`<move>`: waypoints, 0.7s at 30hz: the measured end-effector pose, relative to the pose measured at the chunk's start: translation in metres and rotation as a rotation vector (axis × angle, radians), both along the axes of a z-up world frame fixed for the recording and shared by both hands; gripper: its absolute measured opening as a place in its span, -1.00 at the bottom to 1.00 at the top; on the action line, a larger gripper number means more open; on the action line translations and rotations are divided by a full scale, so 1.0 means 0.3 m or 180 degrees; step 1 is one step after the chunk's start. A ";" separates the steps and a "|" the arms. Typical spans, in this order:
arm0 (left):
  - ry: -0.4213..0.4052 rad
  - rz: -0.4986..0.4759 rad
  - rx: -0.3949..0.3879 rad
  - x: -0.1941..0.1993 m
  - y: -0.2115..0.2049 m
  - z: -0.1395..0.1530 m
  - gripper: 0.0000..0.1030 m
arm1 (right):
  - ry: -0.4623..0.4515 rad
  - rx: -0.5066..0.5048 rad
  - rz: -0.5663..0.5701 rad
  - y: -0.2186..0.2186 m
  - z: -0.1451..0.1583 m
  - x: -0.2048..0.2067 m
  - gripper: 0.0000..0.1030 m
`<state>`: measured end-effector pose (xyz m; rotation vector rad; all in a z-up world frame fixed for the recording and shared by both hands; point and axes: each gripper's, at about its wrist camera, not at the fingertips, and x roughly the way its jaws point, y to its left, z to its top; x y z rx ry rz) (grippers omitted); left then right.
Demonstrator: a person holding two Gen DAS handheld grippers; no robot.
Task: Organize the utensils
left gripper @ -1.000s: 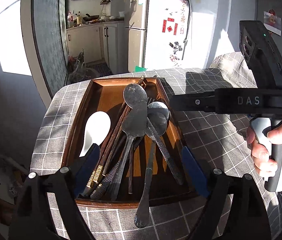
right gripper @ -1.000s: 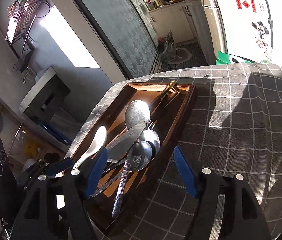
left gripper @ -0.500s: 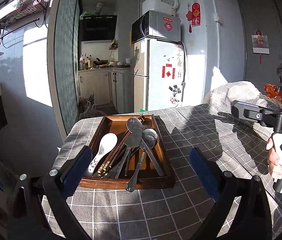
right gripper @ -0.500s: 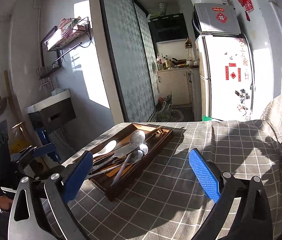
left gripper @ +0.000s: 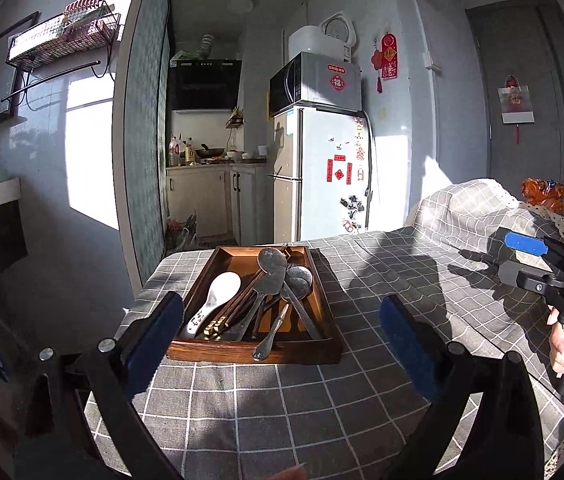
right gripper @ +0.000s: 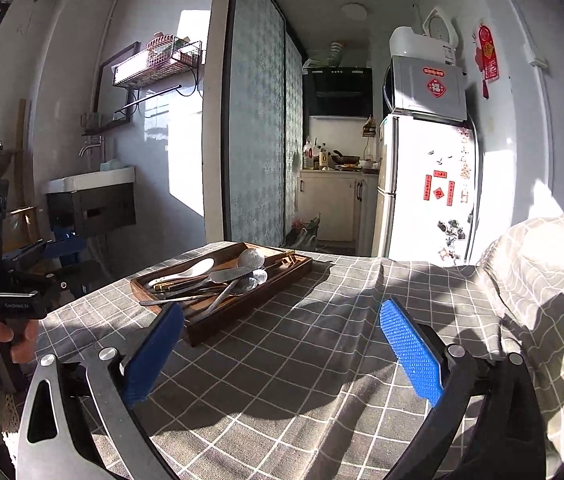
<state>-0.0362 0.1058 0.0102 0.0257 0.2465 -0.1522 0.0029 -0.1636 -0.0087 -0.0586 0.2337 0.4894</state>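
Observation:
A dark wooden tray (left gripper: 218, 351) (right gripper: 242, 309) sits on the grey checked tablecloth near the table's far left corner. In it lie a white ceramic spoon (left gripper: 214, 302) (right gripper: 192, 268), several metal spoons (left gripper: 272, 264), a knife and dark chopsticks (left gripper: 238, 308) in a loose pile. My left gripper (left gripper: 282, 340) hangs open in front of the tray's near edge, nothing between its blue pads. My right gripper (right gripper: 282, 344) is open too, to the right of the tray and clear of it. Each view catches the other gripper at its side, held by a hand.
The checked cloth (left gripper: 381, 288) covers the whole table and drapes over a raised hump (right gripper: 541, 264) at the right. Beyond the table stand a fridge (left gripper: 321, 176) with a microwave on top, a kitchen alcove and a wall sink (right gripper: 90, 196).
Both grippers have pulled back from over the tray and tilted up toward level, so the tray looks smaller and farther. Their jaws have spread wider. The utensils have not moved.

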 end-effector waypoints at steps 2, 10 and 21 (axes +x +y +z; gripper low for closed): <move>-0.0048 0.0027 -0.0018 -0.009 0.006 0.003 0.94 | 0.0069 -0.0006 -0.0095 -0.002 -0.005 0.006 0.94; 0.0259 0.0044 0.0023 0.051 0.006 -0.024 0.95 | 0.0116 -0.0085 -0.0350 0.000 -0.018 0.015 0.94; 0.0229 0.0243 0.0068 0.044 0.000 -0.035 0.95 | 0.0113 -0.0091 -0.0370 -0.001 -0.022 0.014 0.94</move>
